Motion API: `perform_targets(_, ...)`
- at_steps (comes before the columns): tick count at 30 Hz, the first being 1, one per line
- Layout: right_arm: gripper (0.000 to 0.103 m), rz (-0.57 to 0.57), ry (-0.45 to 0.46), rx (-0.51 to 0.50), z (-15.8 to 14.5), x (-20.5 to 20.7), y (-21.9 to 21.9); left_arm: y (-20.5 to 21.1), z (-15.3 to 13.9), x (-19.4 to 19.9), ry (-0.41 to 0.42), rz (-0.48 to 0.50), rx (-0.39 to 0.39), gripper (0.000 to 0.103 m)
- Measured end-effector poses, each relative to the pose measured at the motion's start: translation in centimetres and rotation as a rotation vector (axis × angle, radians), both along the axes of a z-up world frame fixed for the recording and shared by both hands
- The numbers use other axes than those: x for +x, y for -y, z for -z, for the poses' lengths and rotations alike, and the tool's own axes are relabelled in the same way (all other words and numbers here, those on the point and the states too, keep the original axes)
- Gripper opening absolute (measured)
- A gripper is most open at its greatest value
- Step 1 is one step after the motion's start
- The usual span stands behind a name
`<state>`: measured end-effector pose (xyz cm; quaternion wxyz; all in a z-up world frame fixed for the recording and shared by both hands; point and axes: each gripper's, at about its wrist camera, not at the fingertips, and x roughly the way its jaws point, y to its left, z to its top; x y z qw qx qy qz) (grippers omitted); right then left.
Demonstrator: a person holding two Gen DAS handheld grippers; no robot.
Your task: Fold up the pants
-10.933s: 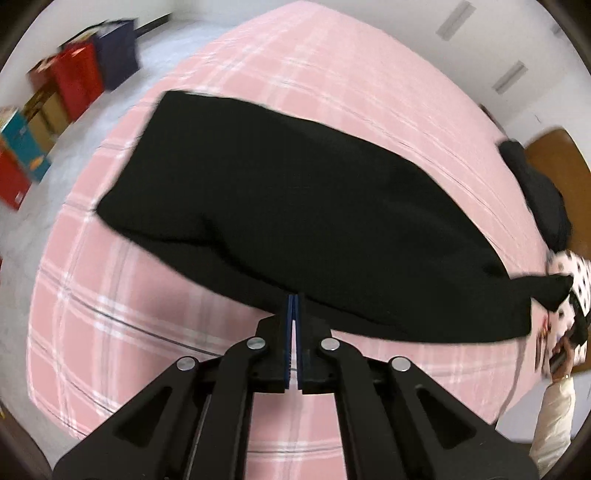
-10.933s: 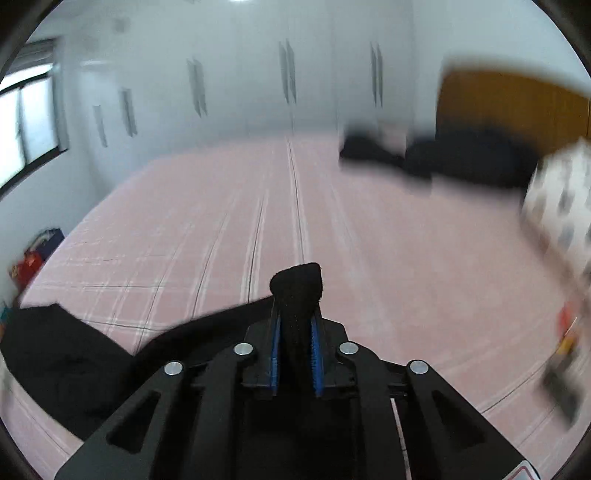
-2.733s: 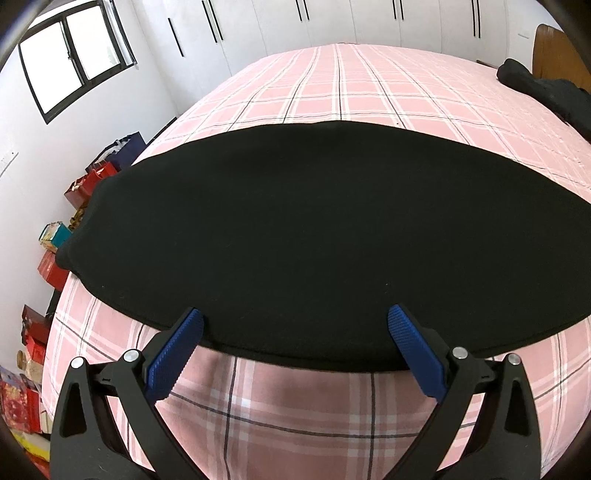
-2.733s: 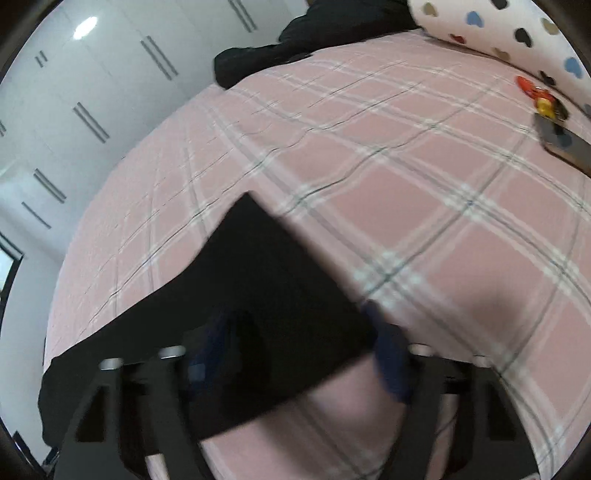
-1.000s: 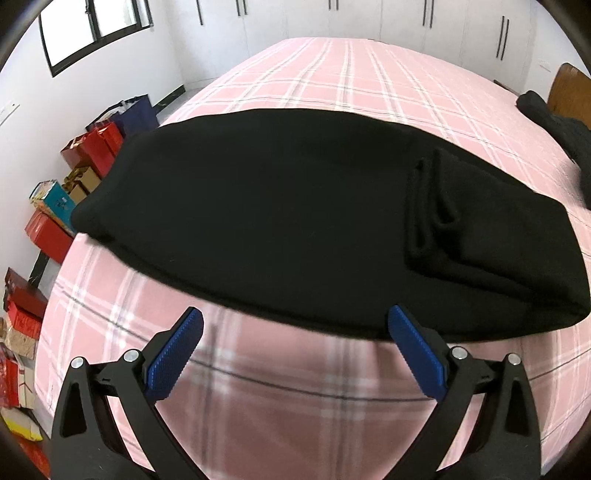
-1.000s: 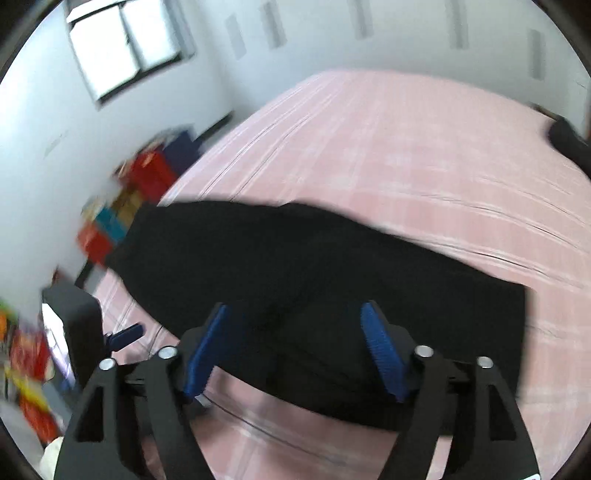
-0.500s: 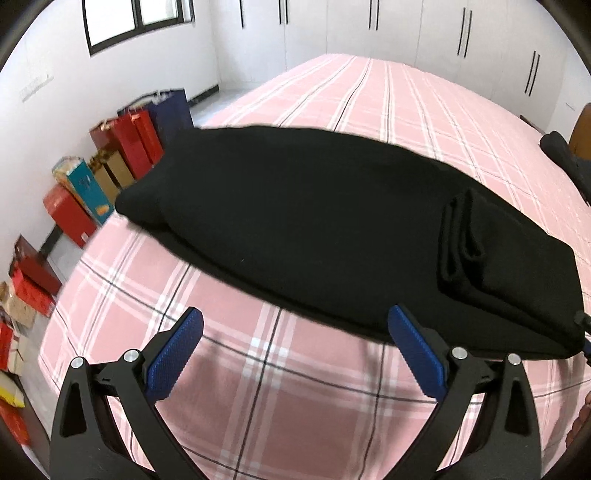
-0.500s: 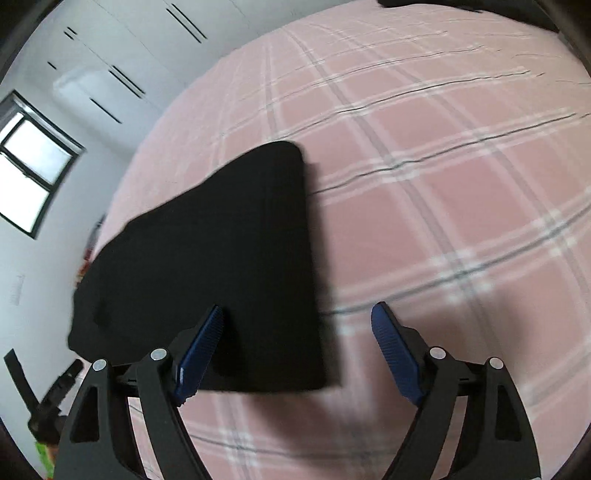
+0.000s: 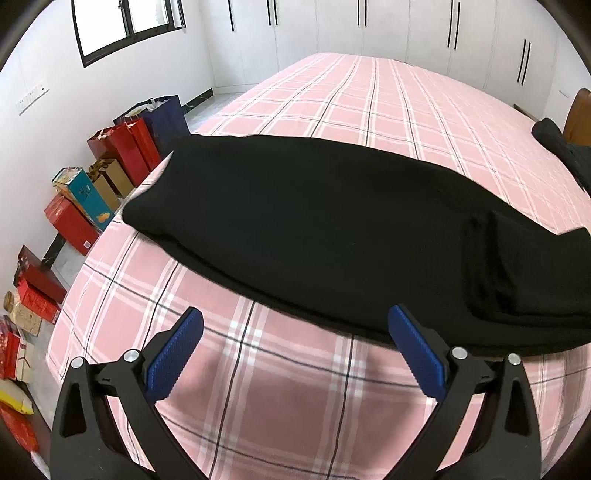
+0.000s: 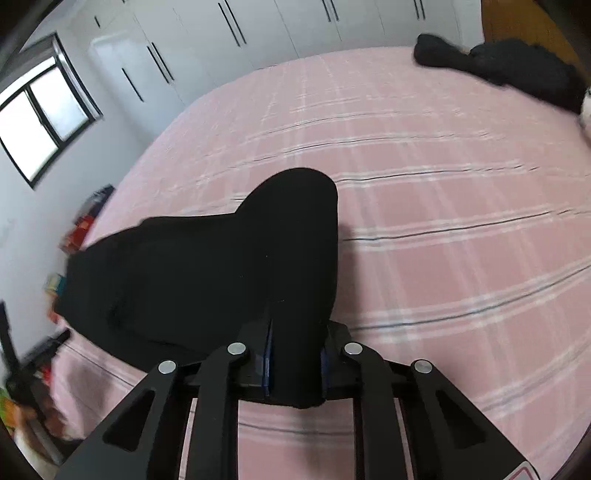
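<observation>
- Pants [image 9: 332, 229], black, lie spread across the near part of a bed [image 9: 388, 96] covered in pink plaid, running from the left edge of the mattress toward the right in the left wrist view.
- At the right end of the pants in that view the cloth is doubled over itself, with a thicker fold stacked on the flat layer.
- The left gripper [image 9: 295, 350] hangs above bare plaid just in front of the pants' near edge, its blue-padded fingers [image 9: 173, 354] spread wide with nothing between them and no contact with the cloth.
- The right gripper [image 10: 293, 363] has its jaws closing on a bunched end of the pants [image 10: 221, 273]; black cloth fills the narrow gap between the pads and a rounded flap of it rises ahead of the fingers.
- From that grip the rest of the garment trails off to the left across the bed in the right wrist view, which is partly blurred.
- Gift bags and boxes [image 9: 110, 162], red, blue and brown, stand on the floor along the white wall left of the bed.
- A window [image 9: 125, 26] sits in that wall, and white wardrobe doors [image 9: 406, 33] line the far side.
- A second dark garment [image 10: 509, 70] lies at the far right corner of the bed, well apart from the pants.
</observation>
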<state>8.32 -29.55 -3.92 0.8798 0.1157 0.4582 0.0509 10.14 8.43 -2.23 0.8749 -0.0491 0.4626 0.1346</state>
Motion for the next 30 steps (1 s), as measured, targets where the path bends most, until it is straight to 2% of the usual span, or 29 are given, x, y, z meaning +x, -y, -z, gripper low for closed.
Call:
perform_targets(4,0.016,0.128,-0.042,0.022,2.2,-1.0,5.0,0.4,0.3,0.2,-0.017,0.017,-0.011,0.098)
perform_targets(5,0.019,0.141,-0.051,0.014,2.8,-1.4,5.6,0.8,0.4,0.2,-0.02,0.027,-0.014,0.098)
perform_targets(6,0.022,0.14,-0.086,0.009,3.8,-1.6,5.9,1.1,0.4,0.3,-0.02,0.038,-0.014,0.098)
perform_targets(7,0.033,0.145,-0.126,0.005,4.7,-1.7,5.9,1.4,0.5,0.3,-0.019,0.045,-0.01,0.098)
perform_targets(8,0.04,0.181,-0.157,-0.023,5.0,-1.9,5.9,1.7,0.7,0.3,-0.018,0.053,-0.008,0.098)
perform_targets(10,0.042,0.232,-0.096,-0.094,2.8,-3.0,4.6,2.2,1.0,0.4,-0.021,0.068,-0.012,0.098)
perform_targets(13,0.081,0.191,0.088,-0.166,-1.7,-4.8,-0.8,2.9,1.4,0.3,-0.019,0.079,-0.016,0.098)
perform_targets(14,0.082,0.126,0.121,-0.153,-2.4,-4.9,-3.5,2.8,1.5,0.3,-0.019,0.082,-0.025,0.098)
perform_targets(15,0.082,0.046,0.118,-0.144,-2.4,-4.3,-6.2,2.4,1.6,0.2,-0.018,0.085,-0.033,0.098)
perform_targets(16,0.078,-0.049,0.104,-0.151,-1.9,-3.8,-9.8,2.3,1.6,0.2,-0.016,0.087,-0.04,0.098)
perform_targets(19,0.072,-0.191,0.083,-0.207,0.1,-2.7,-16.5,2.3,1.7,0.0,-0.008,0.097,-0.035,0.098)
perform_targets(23,0.071,-0.235,0.01,-0.24,3.4,-0.6,-20.7,1.9,2.1,0.1,-0.009,0.101,-0.071,0.098)
perform_targets(25,0.07,-0.245,0.001,-0.31,4.6,-0.2,-21.9,1.7,2.1,0.3,-0.005,0.101,-0.08,0.098)
perform_targets(27,0.05,-0.253,0.025,-0.334,4.7,-0.3,-22.4,1.7,1.9,0.7,0.001,0.105,-0.083,0.098)
perform_targets(28,0.023,-0.249,0.026,-0.33,4.3,-0.2,-22.5,1.7,1.8,0.8,0.005,0.107,-0.083,0.098)
perform_targets(29,0.017,-0.237,0.024,-0.328,4.2,1.1,-22.6,1.6,1.8,0.9,0.006,0.112,-0.077,0.098)
perform_targets(30,0.016,-0.219,0.027,-0.303,3.3,1.9,-22.4,1.6,1.8,1.0,0.005,0.119,-0.074,0.098)
